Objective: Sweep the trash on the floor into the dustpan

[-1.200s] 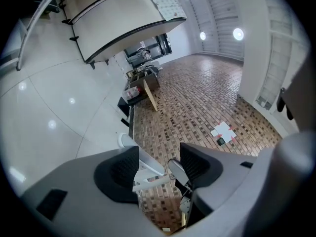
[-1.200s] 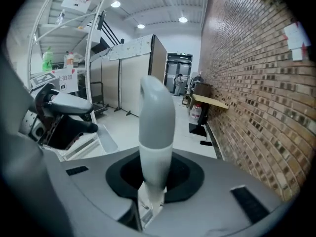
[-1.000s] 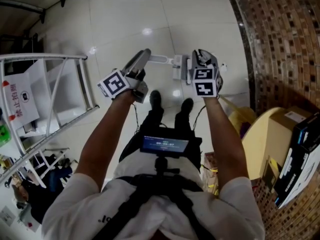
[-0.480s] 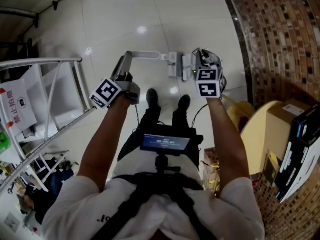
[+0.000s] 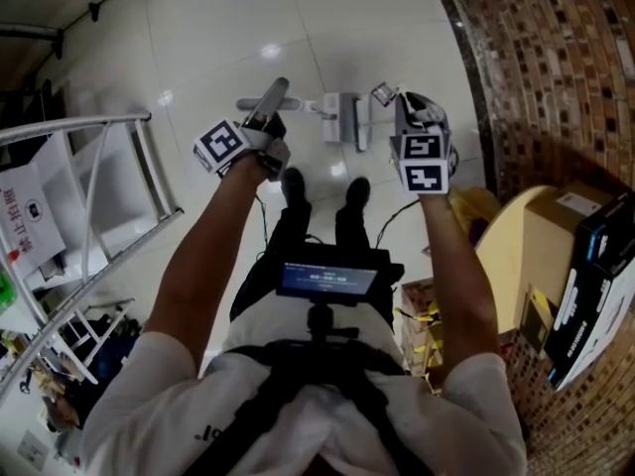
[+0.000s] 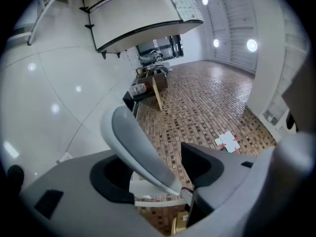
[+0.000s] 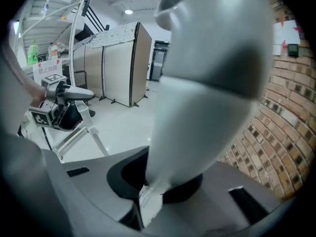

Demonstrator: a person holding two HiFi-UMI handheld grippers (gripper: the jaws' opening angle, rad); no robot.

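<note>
- Clenched in the left gripper [image 6: 158,177]: a slim grey handle [image 6: 140,149], slanting up and to the left out of the grip, with a bit of white showing just under it.
- Clamped tight in the right gripper [image 7: 163,184]: a bulky white-and-grey handle [image 7: 207,83], rising out of the jaws and filling much of the right gripper view.
- Both held out in front of the person, well apart, left one about level, right one tipped downward.
- From the grey handle, a white pole [image 5: 298,105] across to two white upright pieces on the white tile floor [image 5: 218,28], touching side by side.
- Left white piece [image 5: 332,117] joined to the pole; right white piece [image 5: 360,124] just beside it, nearer the right gripper. Most likely broom head and dustpan, though which is which cannot be told.
- Both pieces just ahead of the person's black shoes [image 5: 293,184].
- A white paper scrap [image 6: 228,141] with red marks, flat on the brick-pattern floor [image 5: 536,58], seen past the left gripper's jaws and to their right.
- Curved edge between tile and brick pattern, to the right of the right gripper in the head view.
- To the person's left, a silvery metal frame [image 5: 119,196]; to the right, a cardboard box [image 5: 571,231].
- On the chest harness, a small lit screen [image 5: 327,283].
</note>
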